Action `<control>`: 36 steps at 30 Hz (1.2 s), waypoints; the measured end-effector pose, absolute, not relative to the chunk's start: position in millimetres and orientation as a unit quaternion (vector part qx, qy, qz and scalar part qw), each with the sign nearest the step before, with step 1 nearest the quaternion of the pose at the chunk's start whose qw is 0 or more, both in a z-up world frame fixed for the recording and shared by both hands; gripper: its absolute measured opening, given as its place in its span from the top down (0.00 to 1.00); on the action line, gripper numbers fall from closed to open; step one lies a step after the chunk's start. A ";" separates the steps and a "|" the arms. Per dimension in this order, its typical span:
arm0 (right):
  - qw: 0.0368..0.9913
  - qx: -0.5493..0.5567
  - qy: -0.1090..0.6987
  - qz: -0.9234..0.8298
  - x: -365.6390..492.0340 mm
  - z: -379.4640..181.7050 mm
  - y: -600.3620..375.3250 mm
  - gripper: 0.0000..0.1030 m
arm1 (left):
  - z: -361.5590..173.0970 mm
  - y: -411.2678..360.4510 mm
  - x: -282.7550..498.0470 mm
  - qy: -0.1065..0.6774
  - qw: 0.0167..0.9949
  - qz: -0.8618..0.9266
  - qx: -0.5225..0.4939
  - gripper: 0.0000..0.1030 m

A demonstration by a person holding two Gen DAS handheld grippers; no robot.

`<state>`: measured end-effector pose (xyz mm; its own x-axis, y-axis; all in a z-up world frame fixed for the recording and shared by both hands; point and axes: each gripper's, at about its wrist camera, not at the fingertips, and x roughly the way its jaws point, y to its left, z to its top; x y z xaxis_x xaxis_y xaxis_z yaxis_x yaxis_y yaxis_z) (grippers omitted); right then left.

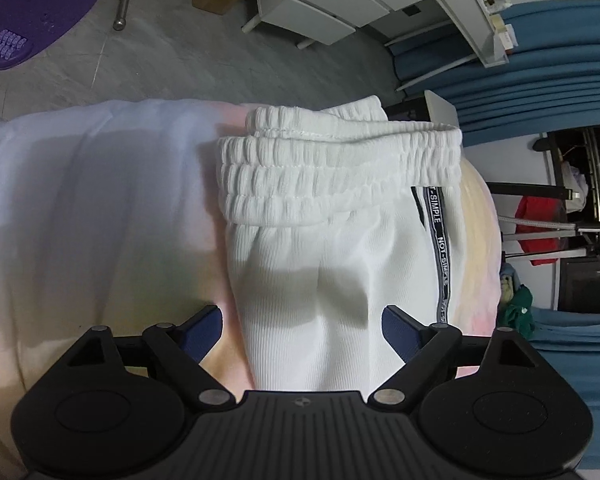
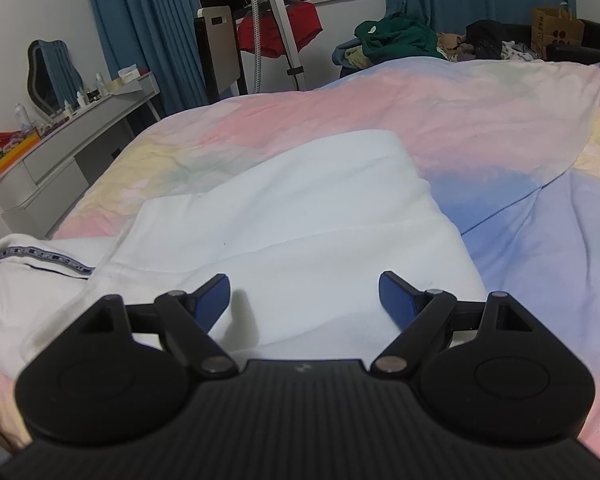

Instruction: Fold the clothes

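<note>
White trousers (image 1: 332, 248) are seen at frame centre on a pastel duvet (image 1: 100, 208), waistband (image 1: 336, 172) doubled at the top. In the right view, the legs (image 2: 300, 216) are laid over in layers, so a partial fold is judged present. Left gripper (image 1: 302, 316) and right gripper (image 2: 304, 292) are spread, grasping nothing.
</note>
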<state>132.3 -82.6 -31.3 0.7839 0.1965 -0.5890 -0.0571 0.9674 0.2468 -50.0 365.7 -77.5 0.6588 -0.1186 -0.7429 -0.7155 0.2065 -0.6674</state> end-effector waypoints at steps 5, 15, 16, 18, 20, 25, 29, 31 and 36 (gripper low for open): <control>0.941 0.100 0.311 0.084 129.8 -27.5 -78.3 0.19 | -84.4 366.1 -35.4 0.344 0.703 0.222 -0.582 0.23; 0.936 0.069 0.329 0.102 138.4 -39.1 -61.7 0.19 | -49.0 331.4 -8.5 0.340 0.807 0.261 -0.406 0.77; 0.937 0.064 0.329 0.099 139.1 -41.4 -60.7 0.20 | -43.2 327.3 -9.3 0.333 0.817 0.260 -0.393 0.79; 0.938 0.065 0.325 0.098 139.3 -42.8 -61.6 0.20 | -27.1 313.0 -9.9 0.314 0.844 0.259 -0.350 0.83; 0.939 0.078 0.318 0.102 138.0 -40.8 -65.7 0.19 | -9.8 295.0 -6.8 0.292 0.872 0.256 -0.299 0.85; 0.939 0.137 0.300 0.103 134.8 -30.5 -84.0 0.19 | 47.7 224.1 3.9 0.221 0.939 0.205 -0.165 0.85; 0.938 0.193 0.280 0.073 129.1 -22.0 -113.5 0.19 | 88.6 154.0 14.3 0.162 0.969 0.161 -0.093 0.86; 0.936 0.228 0.263 0.053 124.8 -20.2 -134.9 0.19 | 102.1 111.8 17.1 0.127 0.980 0.139 -0.061 0.86; 0.924 0.312 0.219 0.002 114.1 -15.8 -188.2 0.19 | 99.5 -12.0 25.7 0.071 0.994 0.077 -0.021 0.86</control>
<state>114.1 -188.2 -15.8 0.9041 0.1405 -0.4036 0.1330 0.8050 0.5781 25.7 -12.0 99.5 0.9779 0.1501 -0.1454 -0.1562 0.9872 -0.0316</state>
